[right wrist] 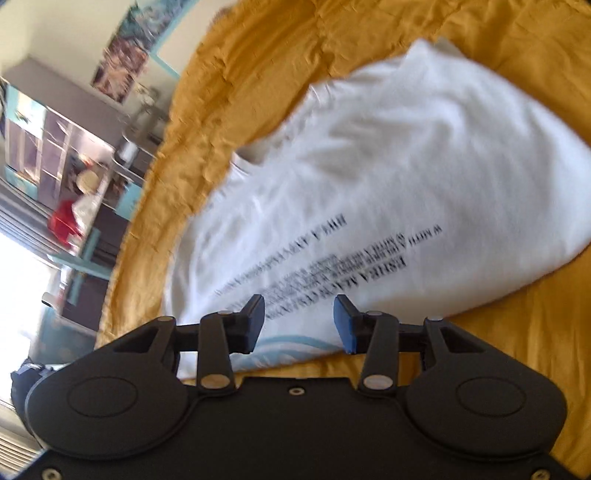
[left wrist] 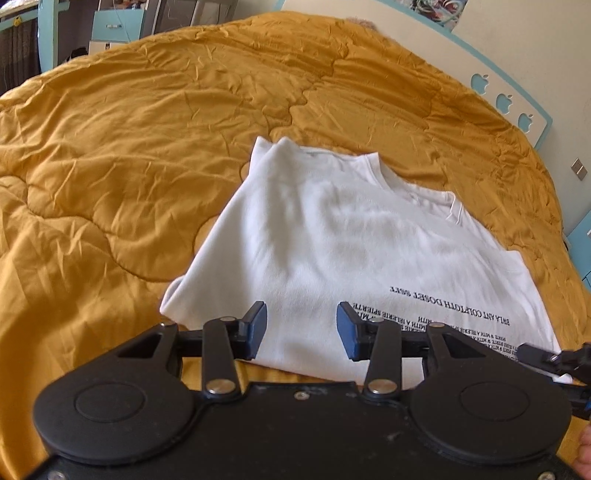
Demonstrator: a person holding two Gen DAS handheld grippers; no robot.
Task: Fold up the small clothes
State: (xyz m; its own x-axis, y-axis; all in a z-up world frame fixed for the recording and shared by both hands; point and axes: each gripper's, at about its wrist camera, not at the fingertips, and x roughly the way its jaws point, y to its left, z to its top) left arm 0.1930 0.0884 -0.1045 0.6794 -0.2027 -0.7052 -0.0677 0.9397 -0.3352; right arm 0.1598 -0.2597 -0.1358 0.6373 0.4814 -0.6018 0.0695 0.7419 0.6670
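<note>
Bed: your work surface is a bed covered by a mustard-yellow quilted comforter (left wrist: 129, 155), creased all over, with curved stitched seams
Shirt: the white T-shirt (left wrist: 332, 236) lies flat on the comforter in front of you, neckline at the far end, sides turned in, black printed text on its near right part; in the right wrist view the print is blurred and unreadable
Left gripper: your left gripper (left wrist: 301, 330) sits over the near hem of the T-shirt, its blue-padded fingers (left wrist: 258, 325) spread wide apart with only cloth showing between them, holding nothing
Right gripper: your right gripper (right wrist: 299, 323) is over the shirt's printed end, fingers (right wrist: 343, 325) just as wide and holding nothing; its tip also shows at the lower right edge of the left wrist view
Headboard: a white headboard with a light-blue border (left wrist: 517, 107) and apple-shaped cut-outs runs along the far right of the bed
Room: light-blue furniture (left wrist: 118, 26) stands beyond the bed on the left; the right wrist view shows blurred shelving (right wrist: 55, 147), posters on the wall (right wrist: 122, 62), something red (right wrist: 64, 223) and bright light at the left
</note>
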